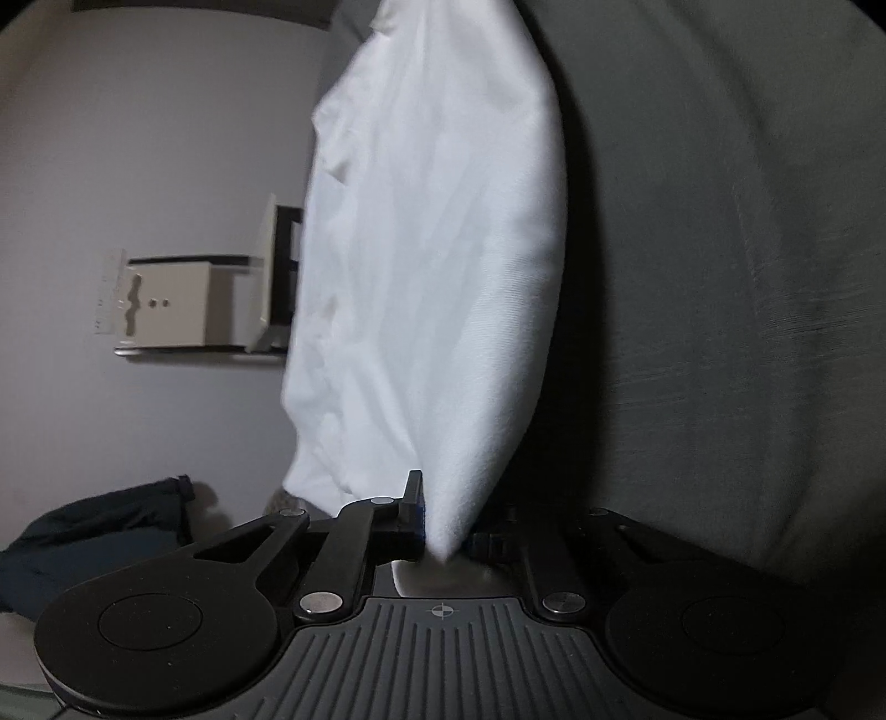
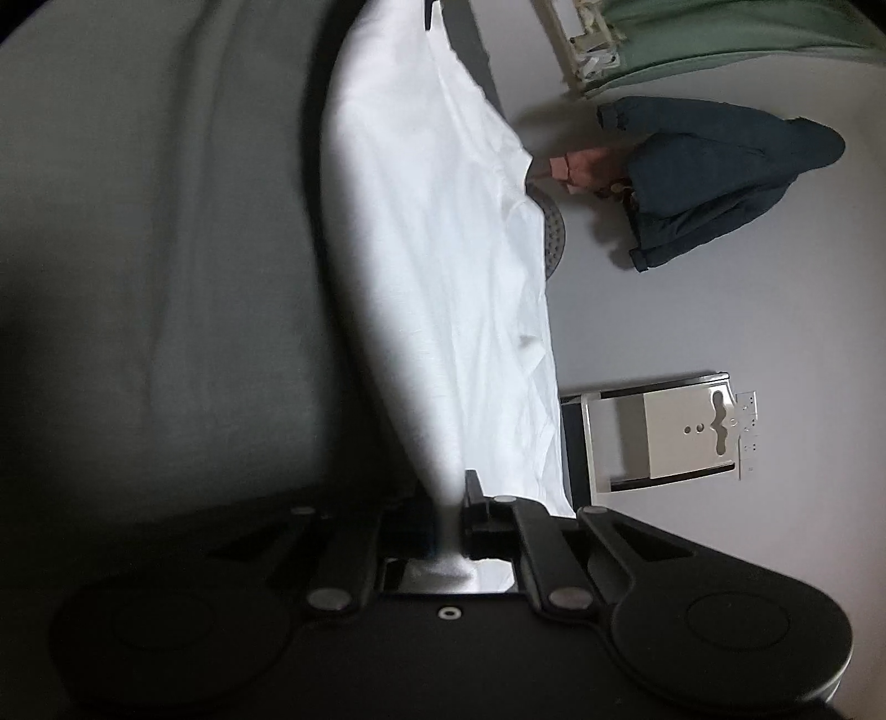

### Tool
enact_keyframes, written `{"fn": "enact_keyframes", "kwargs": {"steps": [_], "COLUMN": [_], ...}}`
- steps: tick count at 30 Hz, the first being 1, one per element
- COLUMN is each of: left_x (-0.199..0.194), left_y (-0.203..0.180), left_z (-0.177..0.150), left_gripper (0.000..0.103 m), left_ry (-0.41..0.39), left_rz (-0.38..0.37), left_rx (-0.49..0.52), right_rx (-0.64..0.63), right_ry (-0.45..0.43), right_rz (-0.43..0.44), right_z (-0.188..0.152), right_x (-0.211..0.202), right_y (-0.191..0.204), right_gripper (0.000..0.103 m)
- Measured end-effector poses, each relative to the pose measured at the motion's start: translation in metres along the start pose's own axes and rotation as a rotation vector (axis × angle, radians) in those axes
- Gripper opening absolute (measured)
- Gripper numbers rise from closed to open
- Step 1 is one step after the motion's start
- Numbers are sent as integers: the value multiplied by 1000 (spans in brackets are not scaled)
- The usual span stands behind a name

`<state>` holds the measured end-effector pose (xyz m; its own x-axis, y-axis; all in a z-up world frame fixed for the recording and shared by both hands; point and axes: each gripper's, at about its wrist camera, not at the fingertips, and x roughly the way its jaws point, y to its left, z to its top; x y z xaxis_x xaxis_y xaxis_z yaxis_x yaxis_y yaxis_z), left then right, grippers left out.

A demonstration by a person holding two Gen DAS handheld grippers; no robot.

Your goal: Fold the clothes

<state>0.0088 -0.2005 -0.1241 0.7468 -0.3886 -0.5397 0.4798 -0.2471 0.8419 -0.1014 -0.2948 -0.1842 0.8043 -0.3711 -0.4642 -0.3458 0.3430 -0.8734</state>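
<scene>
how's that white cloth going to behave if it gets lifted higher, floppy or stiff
Probably floppy: the white cloth shows soft creases and narrows to a pinch at the left gripper. Likely light, since it looks thin. It may sag in the middle, being held at the right gripper too.

Your white garment (image 1: 432, 266) fills the middle of the left wrist view, plain, no print, with a grey surface (image 1: 720, 277) on the right. Your left gripper (image 1: 443, 531) is black, its base ribbed dark grey. At lower left there's a dark navy garment (image 1: 94, 543). On the right wrist view, pale green fabric (image 2: 720, 39) shows at upper right, and your right gripper (image 2: 451, 526) is black.
</scene>
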Motion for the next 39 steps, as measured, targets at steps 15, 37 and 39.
{"fn": "enact_keyframes", "kwargs": {"steps": [15,37,39], "left_x": [-175,-65,-44], "left_y": [3,113,115], "left_z": [-41,-77,-77], "left_gripper": [10,11,11], "left_ry": [-154,-97,-74], "left_rz": [-280,-583,-605], "left_rx": [-71,-466,-482], "right_rx": [57,410,423], "right_ry": [-75,60,94], "right_rz": [319,725,746], "right_z": [22,13,14], "right_x": [-178,-53,-23], "right_y": [-11,-146,-151], "right_gripper": [8,8,9]}}
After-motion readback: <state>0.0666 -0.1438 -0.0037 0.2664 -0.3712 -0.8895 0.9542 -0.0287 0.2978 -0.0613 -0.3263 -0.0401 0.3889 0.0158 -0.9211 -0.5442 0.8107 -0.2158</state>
